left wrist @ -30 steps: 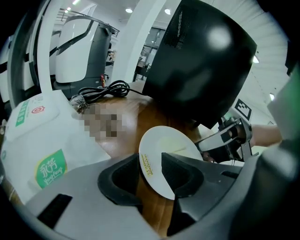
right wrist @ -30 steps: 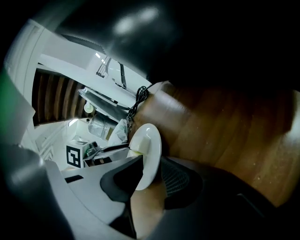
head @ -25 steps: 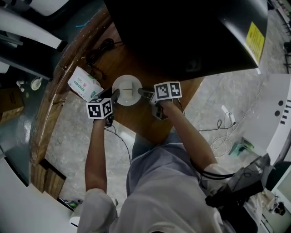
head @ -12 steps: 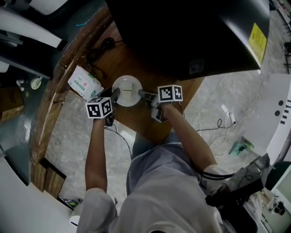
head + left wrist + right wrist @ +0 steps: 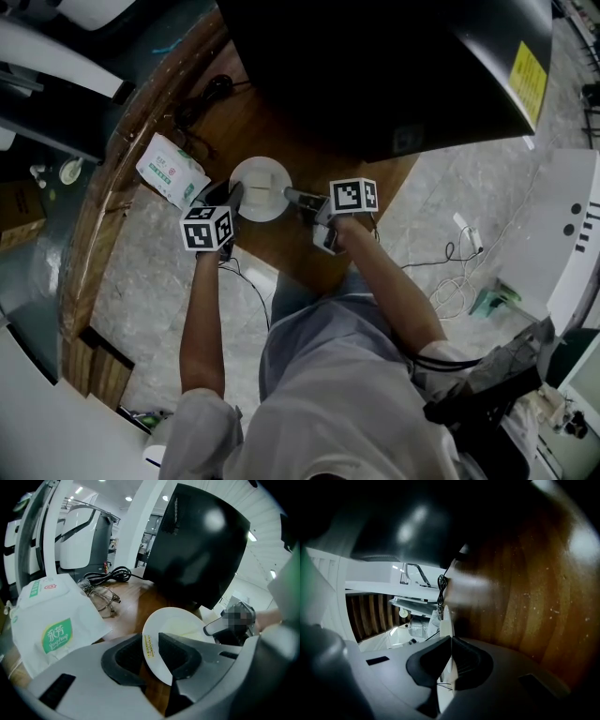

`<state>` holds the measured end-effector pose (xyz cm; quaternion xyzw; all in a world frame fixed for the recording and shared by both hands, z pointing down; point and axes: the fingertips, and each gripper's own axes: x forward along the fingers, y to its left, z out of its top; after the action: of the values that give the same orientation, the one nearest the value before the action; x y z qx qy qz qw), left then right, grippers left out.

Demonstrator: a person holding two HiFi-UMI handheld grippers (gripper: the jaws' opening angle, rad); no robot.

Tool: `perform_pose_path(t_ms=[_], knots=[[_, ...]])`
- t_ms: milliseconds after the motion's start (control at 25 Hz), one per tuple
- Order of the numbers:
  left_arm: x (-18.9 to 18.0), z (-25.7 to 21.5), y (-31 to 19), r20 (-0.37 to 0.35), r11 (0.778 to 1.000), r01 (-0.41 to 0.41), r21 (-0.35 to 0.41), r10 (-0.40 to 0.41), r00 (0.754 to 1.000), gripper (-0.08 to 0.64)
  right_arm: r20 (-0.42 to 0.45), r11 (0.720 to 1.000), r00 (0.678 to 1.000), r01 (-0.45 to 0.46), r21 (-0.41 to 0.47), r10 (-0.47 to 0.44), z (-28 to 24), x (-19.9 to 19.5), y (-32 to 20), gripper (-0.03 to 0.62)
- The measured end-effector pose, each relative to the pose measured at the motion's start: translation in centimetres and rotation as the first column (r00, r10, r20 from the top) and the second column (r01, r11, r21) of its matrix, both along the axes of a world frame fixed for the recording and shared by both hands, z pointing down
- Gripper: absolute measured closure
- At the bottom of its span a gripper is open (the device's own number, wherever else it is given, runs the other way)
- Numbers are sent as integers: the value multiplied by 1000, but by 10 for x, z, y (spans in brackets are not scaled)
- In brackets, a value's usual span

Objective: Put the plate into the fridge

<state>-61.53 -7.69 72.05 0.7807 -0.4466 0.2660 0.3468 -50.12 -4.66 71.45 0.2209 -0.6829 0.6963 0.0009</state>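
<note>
A white plate (image 5: 260,187) lies on the brown wooden table (image 5: 281,131), just in front of the big black fridge (image 5: 394,66). My left gripper (image 5: 230,197) is at the plate's left edge. In the left gripper view its jaws are closing around the plate (image 5: 183,625), whose rim sits in the gap of the left gripper (image 5: 151,644) with a sliver of space still showing. My right gripper (image 5: 292,197) is at the plate's right edge. In the right gripper view the plate (image 5: 446,620) appears edge-on, with the right gripper (image 5: 451,653) shut on its rim.
A white packet with green print (image 5: 169,172) lies left of the plate, close to the left gripper. Glasses (image 5: 101,597) and a coiled black cable (image 5: 110,575) lie further back on the table. The fridge (image 5: 201,550) looms right behind the plate. The table's front edge is near the person's body.
The right gripper's jaws have come together on the plate's right rim. The left gripper has shifted slightly toward me beside the plate's left edge. The plate has barely moved.
</note>
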Motion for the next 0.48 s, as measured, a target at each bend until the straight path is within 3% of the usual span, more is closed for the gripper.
perform_pose_path(t_ms=[320, 480], knots=[[0, -11, 3, -62, 996, 65, 62, -61, 996, 439, 1, 999, 1000, 32, 41, -32, -13, 2, -2, 571], [34, -31, 39, -84, 994, 77, 83, -70, 994, 442, 9, 997, 999, 52, 52, -52, -30, 38, 35, 571]])
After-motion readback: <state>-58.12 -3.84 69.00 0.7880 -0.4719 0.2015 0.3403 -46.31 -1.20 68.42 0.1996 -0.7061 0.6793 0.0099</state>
